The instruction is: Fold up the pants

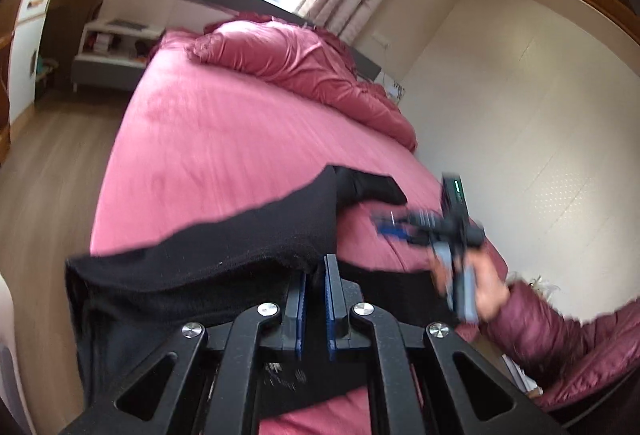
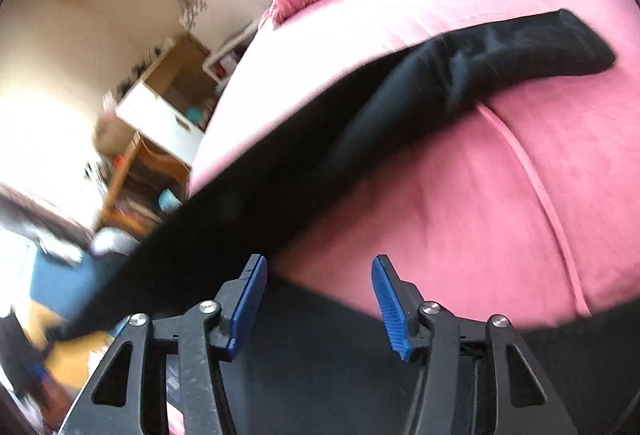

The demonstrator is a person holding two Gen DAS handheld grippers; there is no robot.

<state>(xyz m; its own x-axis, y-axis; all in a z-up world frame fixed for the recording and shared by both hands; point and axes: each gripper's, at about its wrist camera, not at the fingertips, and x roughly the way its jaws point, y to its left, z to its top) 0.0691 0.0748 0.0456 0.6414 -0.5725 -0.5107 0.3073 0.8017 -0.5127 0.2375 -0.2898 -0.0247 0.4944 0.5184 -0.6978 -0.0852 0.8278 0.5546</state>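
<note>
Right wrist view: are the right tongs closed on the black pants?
No, the right tongs stand apart, and the black pants are not pressed between their pads.

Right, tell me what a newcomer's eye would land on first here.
The black fabric pants stretched in a long band across the pink velvety bedspread. Next, the left gripper, its blue-padded fingers pinched shut on the pants' near edge, while the right gripper stands open over the bed.
</note>
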